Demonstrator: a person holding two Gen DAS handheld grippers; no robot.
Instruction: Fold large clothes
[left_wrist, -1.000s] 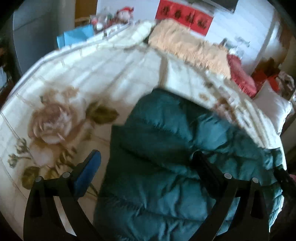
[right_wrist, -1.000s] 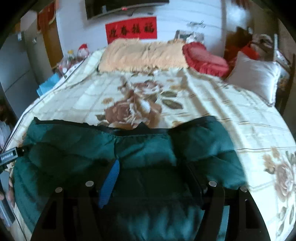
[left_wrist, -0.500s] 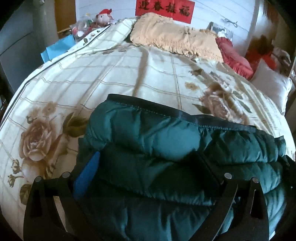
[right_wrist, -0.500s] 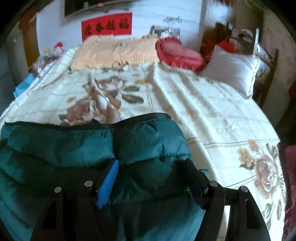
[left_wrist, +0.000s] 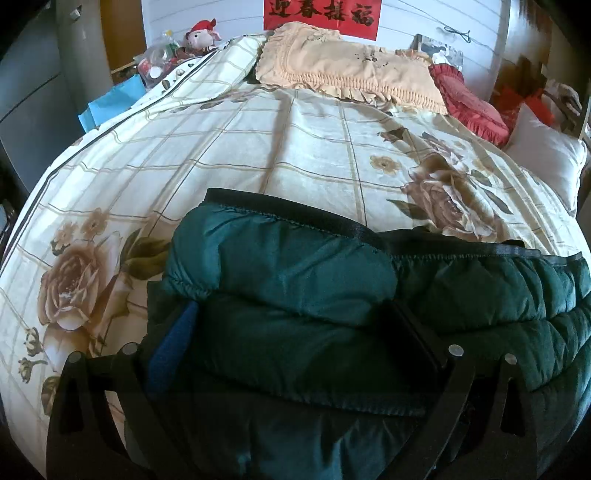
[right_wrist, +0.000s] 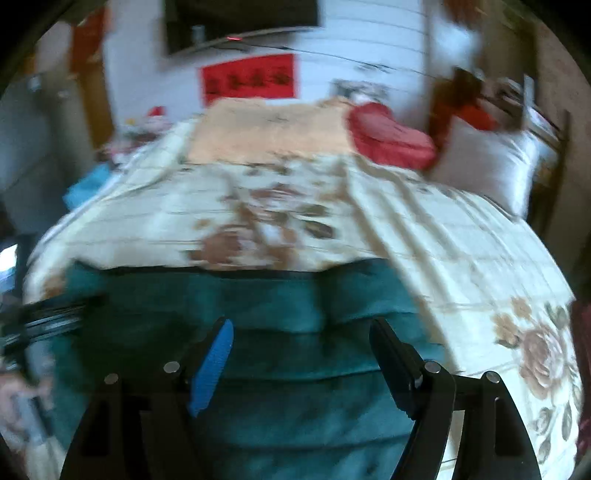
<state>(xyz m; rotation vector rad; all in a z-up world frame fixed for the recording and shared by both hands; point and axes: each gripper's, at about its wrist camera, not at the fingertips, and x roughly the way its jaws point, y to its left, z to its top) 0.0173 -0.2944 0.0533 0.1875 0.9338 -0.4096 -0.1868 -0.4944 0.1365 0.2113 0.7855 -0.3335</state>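
Note:
A dark green quilted puffer jacket (left_wrist: 295, 280) lies folded in thick layers on the near part of the floral bedspread (left_wrist: 258, 155). Its black trimmed edge (left_wrist: 306, 218) faces the headboard. My left gripper (left_wrist: 291, 325) is open, its jaws wide apart over the jacket's left end, with padded fabric bulging between them. In the blurred right wrist view the jacket (right_wrist: 258, 302) fills the lower middle. My right gripper (right_wrist: 303, 343) is open above the jacket's right part. The left gripper's body shows at the left edge (right_wrist: 48, 317).
At the headboard lie a peach frilled pillow (left_wrist: 343, 66), a red cushion (left_wrist: 469, 103) and a white pillow (left_wrist: 546, 158). A blue bag (left_wrist: 114, 99) and toys (left_wrist: 199, 33) stand left of the bed. A red banner (left_wrist: 321, 14) hangs on the wall.
The jacket went from spread out to folded into a thicker bundle. The left view swung to face the headboard. The right gripper is moving, its view now blurred and pulled back.

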